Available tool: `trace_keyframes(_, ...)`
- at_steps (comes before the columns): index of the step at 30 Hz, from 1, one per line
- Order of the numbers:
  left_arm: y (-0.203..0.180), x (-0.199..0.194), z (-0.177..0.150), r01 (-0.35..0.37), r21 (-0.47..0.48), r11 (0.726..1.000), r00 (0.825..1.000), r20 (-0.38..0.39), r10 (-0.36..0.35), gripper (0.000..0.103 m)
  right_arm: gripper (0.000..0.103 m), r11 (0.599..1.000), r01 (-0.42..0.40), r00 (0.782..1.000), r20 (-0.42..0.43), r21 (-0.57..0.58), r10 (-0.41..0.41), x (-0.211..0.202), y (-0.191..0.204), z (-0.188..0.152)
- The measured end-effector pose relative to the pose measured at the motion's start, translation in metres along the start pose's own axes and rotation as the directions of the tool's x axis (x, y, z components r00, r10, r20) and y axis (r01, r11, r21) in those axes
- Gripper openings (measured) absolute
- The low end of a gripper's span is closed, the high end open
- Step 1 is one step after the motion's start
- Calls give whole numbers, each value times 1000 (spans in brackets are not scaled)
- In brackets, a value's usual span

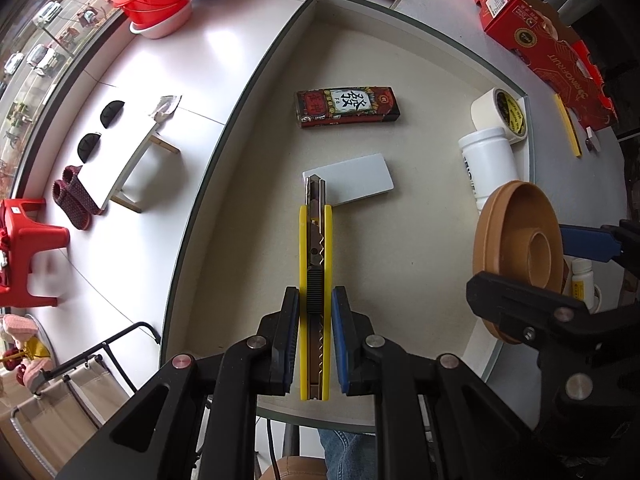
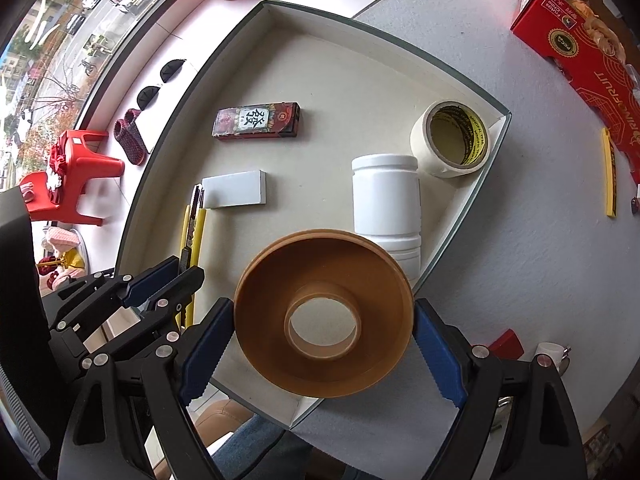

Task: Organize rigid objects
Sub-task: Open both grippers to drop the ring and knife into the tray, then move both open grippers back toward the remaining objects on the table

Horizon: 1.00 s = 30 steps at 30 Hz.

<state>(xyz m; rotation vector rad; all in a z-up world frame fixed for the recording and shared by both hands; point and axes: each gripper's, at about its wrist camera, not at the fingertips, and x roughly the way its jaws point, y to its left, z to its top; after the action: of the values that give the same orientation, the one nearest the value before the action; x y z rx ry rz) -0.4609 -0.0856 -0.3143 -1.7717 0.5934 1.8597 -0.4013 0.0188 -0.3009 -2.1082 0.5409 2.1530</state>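
We are gripping the yellow plastic utility knife (image 1: pixel 315 280) tight in our left gripper (image 1: pixel 315 344), low over the tray (image 2: pixel 280 20), beside the flat white box (image 2: pixel 234 189). Our right gripper (image 2: pixel 324 344) is clasping the smooth brown spool (image 2: pixel 324 316) wide, over the tray's near edge. Four items are already lying inside; these two are not yet placed.

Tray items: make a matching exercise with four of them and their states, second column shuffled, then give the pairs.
1. knife
2. brown spool
3. white bottle
4. tape roll

A. lying on its side, untouched
B. clamped in the left gripper
C. leaning at the tray's corner wall
D. between the right gripper's wide pads

Pairs: 1-B, 2-D, 3-A, 4-C
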Motion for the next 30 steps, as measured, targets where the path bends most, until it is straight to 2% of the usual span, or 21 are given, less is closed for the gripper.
trace_keyframes(7, -2, 2, 0, -10, 12, 1000, 1000, 5, 9, 20, 89, 1000, -8, 1000, -8, -12, 8, 5, 6, 3)
trace_keyframes(9, -3, 0, 0, -4, 16, 1000, 1000, 11, 4, 45, 89, 1000, -27, 1000, -14, -3, 27, 6, 6, 3)
trace_keyframes(10, -4, -1, -1, -10, 13, 1000, 1000, 22, 10, 71, 89, 1000, -28, 999, -15, 0, 28, 6, 5, 3)
trace_keyframes(11, -3, -5, -1, -19, 9, 1000, 999, 45, 19, 83, 89, 1000, -25, 1000, -14, 0, 25, 6, 5, 3)
trace_keyframes(13, -3, -10, -1, -13, 14, 1000, 998, 63, 12, 83, 89, 1000, -20, 1000, -10, 0, 20, 5, 3, 2)
trace_keyframes(15, -5, -10, 0, -16, 16, 1000, 999, 49, 15, 85, 103, 1000, -18, 1000, -3, 3, 18, 2, 2, 1)
trace_keyframes(19, -3, -11, 0, -26, -7, 1000, 999, 39, 26, 102, 103, 999, -42, 998, 36, 2, 42, -7, -1, 0)
trace_keyframes(30, -6, -20, -4, -27, -13, 1000, 998, 50, 28, 103, 103, 998, -58, 995, 86, 32, 55, -24, -11, -12)
